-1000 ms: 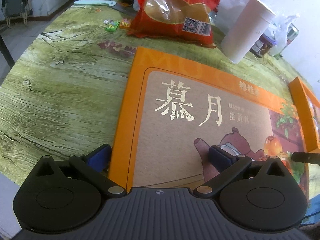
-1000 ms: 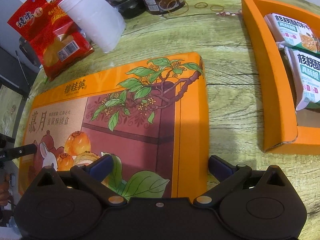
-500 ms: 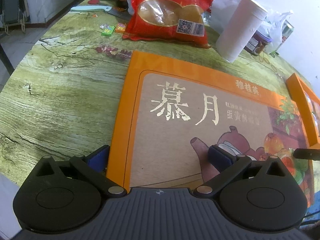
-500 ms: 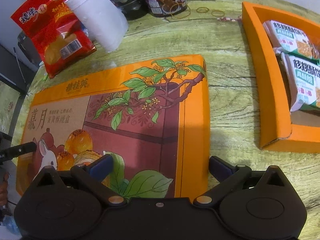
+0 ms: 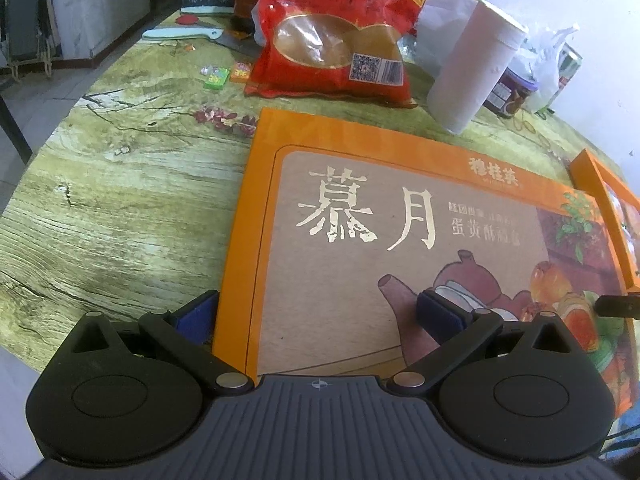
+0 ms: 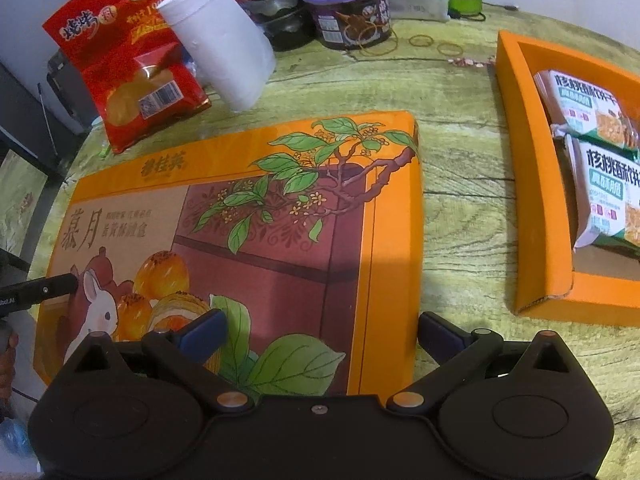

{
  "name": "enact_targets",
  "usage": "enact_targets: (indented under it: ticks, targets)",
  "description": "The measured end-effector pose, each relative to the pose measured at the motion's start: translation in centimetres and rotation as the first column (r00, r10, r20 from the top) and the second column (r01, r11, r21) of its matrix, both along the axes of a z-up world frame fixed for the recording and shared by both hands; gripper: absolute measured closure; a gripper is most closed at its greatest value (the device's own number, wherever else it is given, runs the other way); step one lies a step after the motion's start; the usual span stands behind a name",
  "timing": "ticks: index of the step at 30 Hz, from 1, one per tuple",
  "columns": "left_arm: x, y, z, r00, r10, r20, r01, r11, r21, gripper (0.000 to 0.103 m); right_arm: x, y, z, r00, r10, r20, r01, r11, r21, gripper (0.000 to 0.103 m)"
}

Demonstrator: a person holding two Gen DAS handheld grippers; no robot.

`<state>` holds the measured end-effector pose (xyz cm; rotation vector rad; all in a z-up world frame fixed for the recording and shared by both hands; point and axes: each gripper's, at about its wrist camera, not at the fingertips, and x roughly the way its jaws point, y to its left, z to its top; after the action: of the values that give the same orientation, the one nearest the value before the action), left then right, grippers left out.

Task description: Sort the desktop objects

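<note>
Right wrist alone shows biscuit packets [image 6: 592,136] in orange tray [image 6: 520,168], both hand-held grippers wide astride lid [image 5: 360,240].

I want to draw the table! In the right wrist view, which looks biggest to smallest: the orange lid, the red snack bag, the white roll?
1. orange lid
2. red snack bag and white roll: look alike.

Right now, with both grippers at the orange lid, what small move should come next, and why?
Probably close both grippers. The left gripper and right gripper each stand open astride an end edge of the orange lid, which lies apart from the open box holding biscuit packs.
</note>
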<state>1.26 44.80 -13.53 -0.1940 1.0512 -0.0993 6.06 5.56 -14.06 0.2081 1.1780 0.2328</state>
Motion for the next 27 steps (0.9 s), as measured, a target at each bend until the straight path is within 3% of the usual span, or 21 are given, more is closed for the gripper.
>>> enact_targets:
  ticks: [27]
  targets:
    - [1.3, -0.4, 1.7, 1.0, 0.003, 0.023, -0.003, 1.0, 0.017, 0.0, 0.7, 0.1, 1.8, 0.998, 0.018, 0.059, -0.018, 1.0, -0.003, 0.001]
